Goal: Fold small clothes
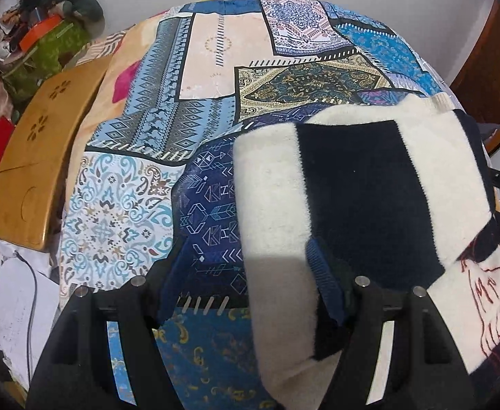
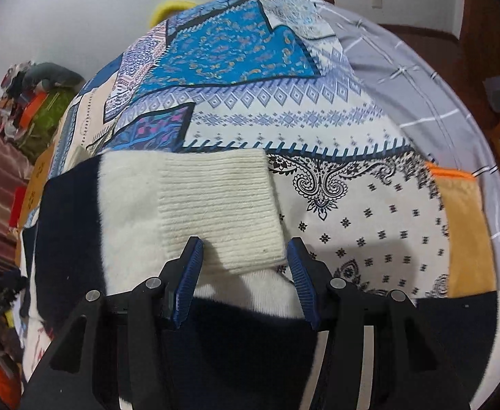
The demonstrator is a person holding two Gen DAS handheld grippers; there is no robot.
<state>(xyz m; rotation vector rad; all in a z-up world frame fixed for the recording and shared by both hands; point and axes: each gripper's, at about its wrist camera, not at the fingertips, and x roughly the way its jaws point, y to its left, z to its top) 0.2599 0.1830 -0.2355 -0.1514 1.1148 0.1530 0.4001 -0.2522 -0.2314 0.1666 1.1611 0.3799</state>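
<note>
The small cream-and-navy striped sweater (image 1: 359, 191) lies flat on the patchwork bedspread (image 1: 168, 130), one sleeve folded across it so the ribbed cuff (image 2: 219, 212) rests on top. The right gripper (image 2: 246, 273) hovers at that cuff, jaws wide and empty either side of it, seemingly placed to pinch it. The left gripper (image 1: 246, 290), also wide and holding nothing, straddles the sweater's cream edge, probably to catch it for a fold.
</note>
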